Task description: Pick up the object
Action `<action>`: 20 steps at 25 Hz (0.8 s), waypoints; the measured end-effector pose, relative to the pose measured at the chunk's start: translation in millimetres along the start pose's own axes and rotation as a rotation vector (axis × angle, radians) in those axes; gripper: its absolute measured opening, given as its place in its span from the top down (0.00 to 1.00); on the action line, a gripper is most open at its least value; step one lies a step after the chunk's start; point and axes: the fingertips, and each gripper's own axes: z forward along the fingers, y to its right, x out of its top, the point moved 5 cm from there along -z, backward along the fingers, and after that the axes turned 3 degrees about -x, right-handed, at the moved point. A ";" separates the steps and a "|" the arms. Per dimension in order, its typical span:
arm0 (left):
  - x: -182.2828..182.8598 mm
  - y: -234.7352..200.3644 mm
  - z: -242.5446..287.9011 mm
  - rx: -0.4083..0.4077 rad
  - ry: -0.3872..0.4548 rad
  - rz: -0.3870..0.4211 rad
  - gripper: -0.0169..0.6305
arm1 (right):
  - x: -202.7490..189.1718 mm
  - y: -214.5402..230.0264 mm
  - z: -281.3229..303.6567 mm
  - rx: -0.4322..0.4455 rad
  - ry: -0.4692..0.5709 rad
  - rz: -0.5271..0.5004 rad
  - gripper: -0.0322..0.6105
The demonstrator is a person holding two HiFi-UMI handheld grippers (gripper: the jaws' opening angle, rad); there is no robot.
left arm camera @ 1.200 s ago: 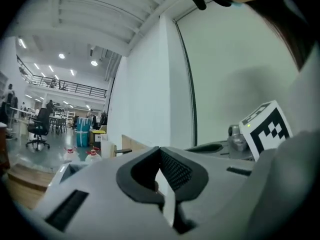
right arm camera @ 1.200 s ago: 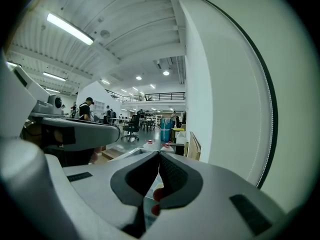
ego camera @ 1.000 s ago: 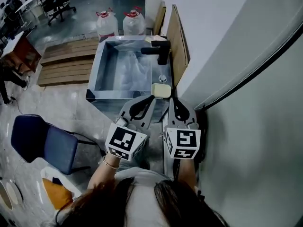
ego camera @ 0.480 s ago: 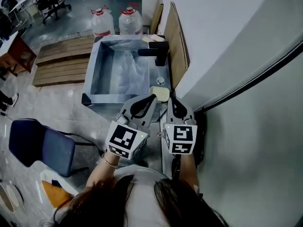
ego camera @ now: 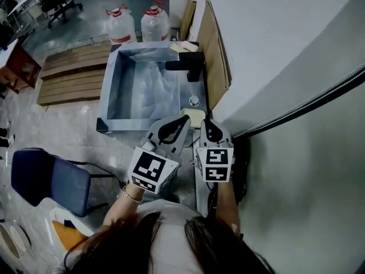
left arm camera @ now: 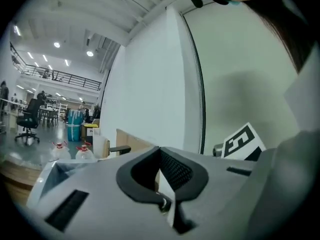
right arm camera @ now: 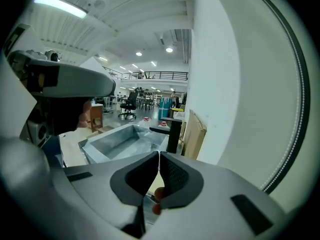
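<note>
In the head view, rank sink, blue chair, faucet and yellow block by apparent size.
sink
blue chair
faucet
yellow block
The block is partly covered, so the last two are less sure.

Left hand-held gripper [left arm camera: 160,150] jaws together; water jugs [left arm camera: 59,150], possibly sink [left arm camera: 56,170], beyond

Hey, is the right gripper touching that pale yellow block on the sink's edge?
Cannot tell. In the head view the right gripper's tip meets the outline of the pale yellow block, but neither contact nor a gap shows plainly.
</note>
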 end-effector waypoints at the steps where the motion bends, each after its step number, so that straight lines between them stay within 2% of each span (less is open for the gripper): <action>1: -1.0 -2.4 2.2 -0.001 -0.002 -0.004 0.96 | -3.2 0.0 3.9 0.002 -0.018 -0.005 0.91; 20: -28.2 -30.6 31.5 -0.034 -0.073 -0.042 0.96 | -51.3 8.8 60.7 -0.028 -0.207 -0.020 0.90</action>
